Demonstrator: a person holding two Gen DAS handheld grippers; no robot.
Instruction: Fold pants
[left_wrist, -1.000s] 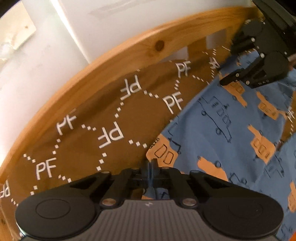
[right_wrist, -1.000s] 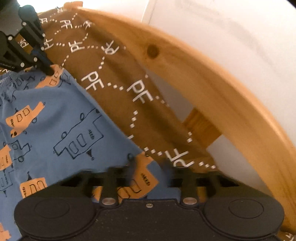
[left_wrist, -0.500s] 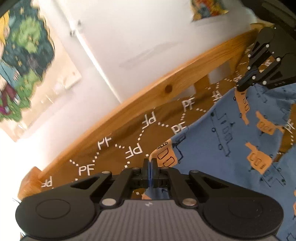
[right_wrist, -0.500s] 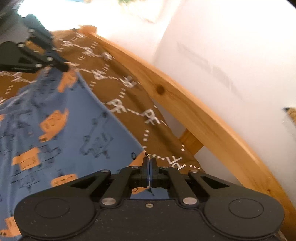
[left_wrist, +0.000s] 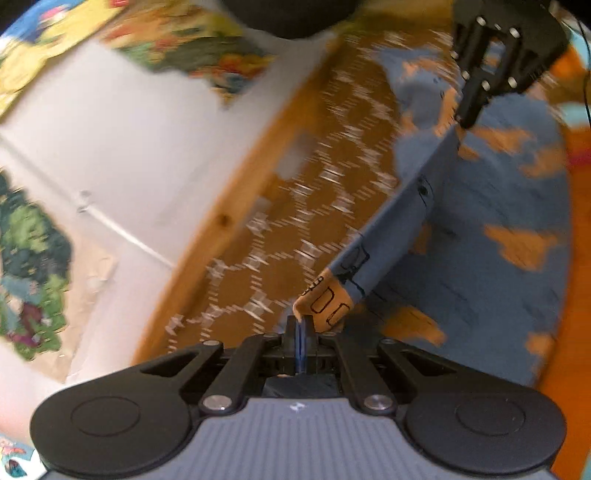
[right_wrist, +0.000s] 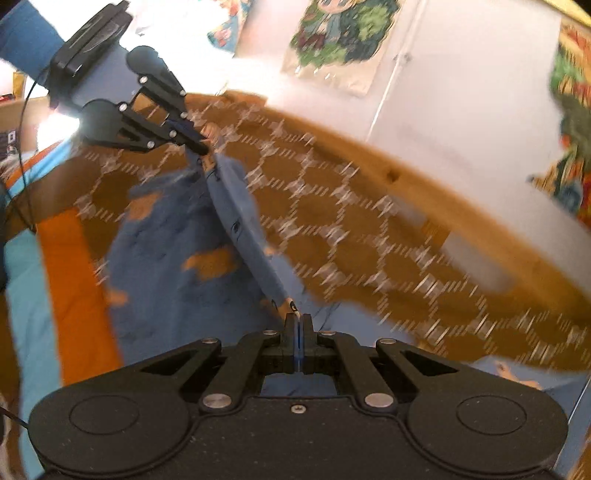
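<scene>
Posters with bright cartoon prints (left_wrist: 33, 258) are hanging on the white wall at the left of the left wrist frame, next to a curved wooden bed rail (left_wrist: 236, 206). Low centre, the left gripper (left_wrist: 300, 325) is pinching shut on the edge of the blue pants with orange vehicle prints (left_wrist: 480, 206), which are stretching up to the right gripper (left_wrist: 467, 122) at the upper right, also clamping that hem. Pants are sitting over a brown hexagon-patterned blanket (left_wrist: 295, 229), pretty blurry.
</scene>
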